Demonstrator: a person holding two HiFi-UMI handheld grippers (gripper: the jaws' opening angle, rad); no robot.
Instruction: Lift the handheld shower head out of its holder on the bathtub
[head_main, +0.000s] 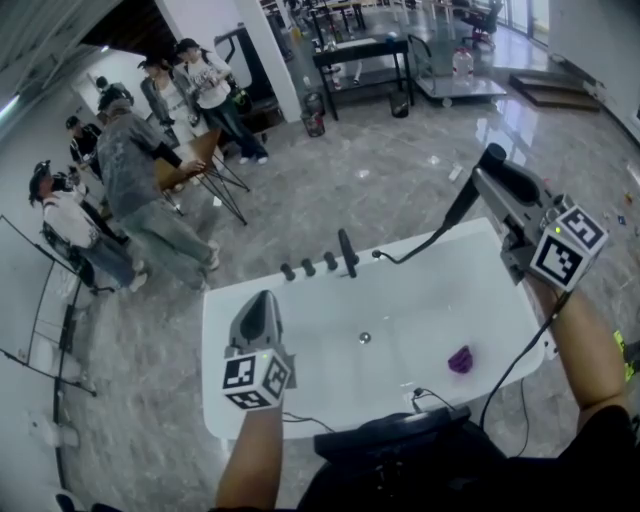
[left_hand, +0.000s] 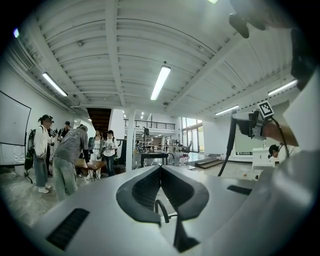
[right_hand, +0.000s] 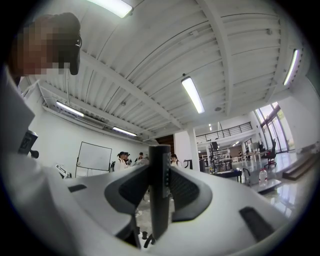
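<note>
The right gripper (head_main: 492, 178) is clamped on the black handheld shower head (head_main: 468, 203), whose slim handle stands upright between the two jaws (the right gripper view shows both pads pressed against it). The shower head hangs in the air above the far right corner of the white rectangular bathtub (head_main: 216, 350). It is clear of the row of black tap fittings (head_main: 320, 264) on the far rim. Its thin black hose (head_main: 432, 238) curves down to that rim just right of the fittings. The left gripper (head_main: 262, 300) hovers over the near left corner, jaws shut tip to tip with nothing in them. Inside the tub, a small purple object (head_main: 461, 359) lies toward the near right corner. A round metal drain (head_main: 365, 338) sits mid-floor.
</note>
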